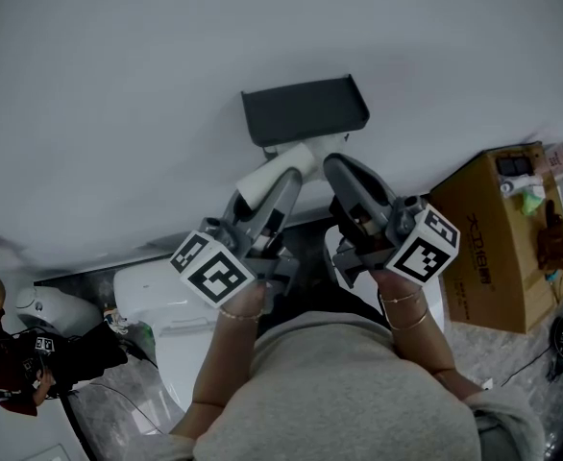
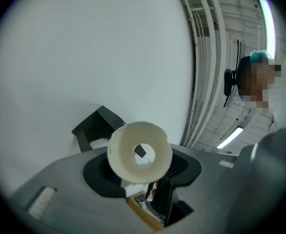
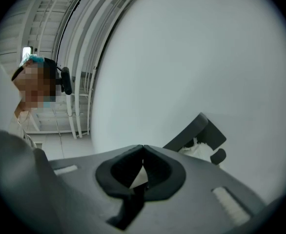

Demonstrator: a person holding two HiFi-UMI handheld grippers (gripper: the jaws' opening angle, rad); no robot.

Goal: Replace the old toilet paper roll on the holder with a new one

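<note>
White wall (image 1: 118, 65) ahead, dark holder (image 1: 305, 111) fixed to it, toilet (image 1: 157, 291) below-left. Looks like you're mid roll swap, right at the holder.

To do it well:
- Line the roll's (image 2: 119, 155) bore up w/ the holder's bar before sliding.
- Move along the bar's axis only, no twisting.
- Go easy on the squeeze, since soft paper prob. deforms.
- White paper (image 3: 194, 150) shows under the holder's hood in both gripper views. Can't tell if it's a seated roll or loose paper, so check before pushing anything on.

Left gripper (image 1: 283, 192): jaws stand wide but are clamped on the roll, pads on its sides. The roll sits end-on to the cam, just below-left of the holder. Old or new one, can't tell.

Right gripper (image 3: 142, 152): jaws fully together, beside the roll's upper end and near the holder. A thin white sliver (image 3: 137, 175) sits in the gap behind the tips, maybe a paper tail, not sure.
</note>
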